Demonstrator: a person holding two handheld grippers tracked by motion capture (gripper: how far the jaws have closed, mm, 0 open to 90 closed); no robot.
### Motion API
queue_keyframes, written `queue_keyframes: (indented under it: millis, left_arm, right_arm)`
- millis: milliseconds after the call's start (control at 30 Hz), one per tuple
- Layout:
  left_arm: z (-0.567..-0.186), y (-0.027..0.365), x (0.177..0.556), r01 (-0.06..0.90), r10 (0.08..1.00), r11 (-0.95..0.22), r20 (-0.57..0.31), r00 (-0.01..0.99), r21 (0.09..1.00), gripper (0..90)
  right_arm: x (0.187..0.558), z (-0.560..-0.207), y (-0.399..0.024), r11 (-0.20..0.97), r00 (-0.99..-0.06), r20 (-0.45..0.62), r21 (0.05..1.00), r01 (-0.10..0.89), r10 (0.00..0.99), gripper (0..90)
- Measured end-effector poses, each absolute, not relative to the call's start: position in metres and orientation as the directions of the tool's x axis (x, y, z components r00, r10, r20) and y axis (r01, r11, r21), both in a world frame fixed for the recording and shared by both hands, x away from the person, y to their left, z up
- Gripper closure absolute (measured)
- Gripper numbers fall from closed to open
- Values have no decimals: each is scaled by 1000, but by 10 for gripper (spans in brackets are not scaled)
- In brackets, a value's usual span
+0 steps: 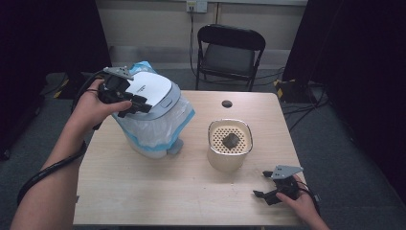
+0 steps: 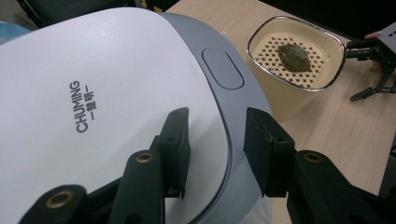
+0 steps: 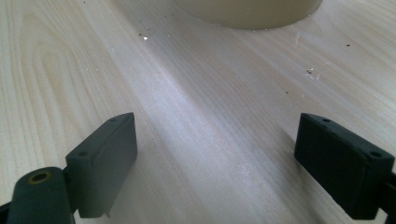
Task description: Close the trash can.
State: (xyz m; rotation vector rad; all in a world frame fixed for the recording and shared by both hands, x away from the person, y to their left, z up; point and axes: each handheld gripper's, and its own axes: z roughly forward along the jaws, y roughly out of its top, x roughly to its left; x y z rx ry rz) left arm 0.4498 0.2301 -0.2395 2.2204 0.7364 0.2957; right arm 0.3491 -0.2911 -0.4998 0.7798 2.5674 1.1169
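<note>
A white and grey bin (image 1: 158,129) lined with a blue-edged clear bag stands at the table's back left. Its white lid (image 2: 93,70), printed "CHUMING", is down, with a grey push button (image 2: 222,68) at the front. My left gripper (image 1: 136,105) (image 2: 217,116) is over the lid's left side, its jaws drawn close together with nothing clamped between them. A beige container (image 1: 229,160) with a perforated insert holds one dark lump (image 1: 231,140) (image 2: 294,57). My right gripper (image 1: 262,184) (image 3: 215,135) rests low near the table's front right corner, open and empty.
The wooden table (image 1: 167,191) has bare surface across its front and middle. A round cable hole (image 1: 227,103) sits near the back edge. A black folding chair (image 1: 230,50) stands behind the table. Small crumbs (image 3: 310,73) lie by the beige container's base.
</note>
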Motion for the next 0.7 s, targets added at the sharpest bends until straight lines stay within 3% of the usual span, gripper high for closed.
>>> queue_keyframes:
  millis: [467,567,700]
  left_arm:
    - [-246,230,452,403,606,-511,-14,795,759,674]
    - [-245,229,452,424,612,-492,-45,790,761,614]
    - [-244,229,450,429,636,-499,-18,771,753,433]
  right_arm:
    - [349,-500,-291,567,-831,-3,733,377,556,127]
    - [349,-500,-291,567,-831,-3,732,377,556,126]
    - [349,-500,-291,567,-831,-4,733,376,556,127]
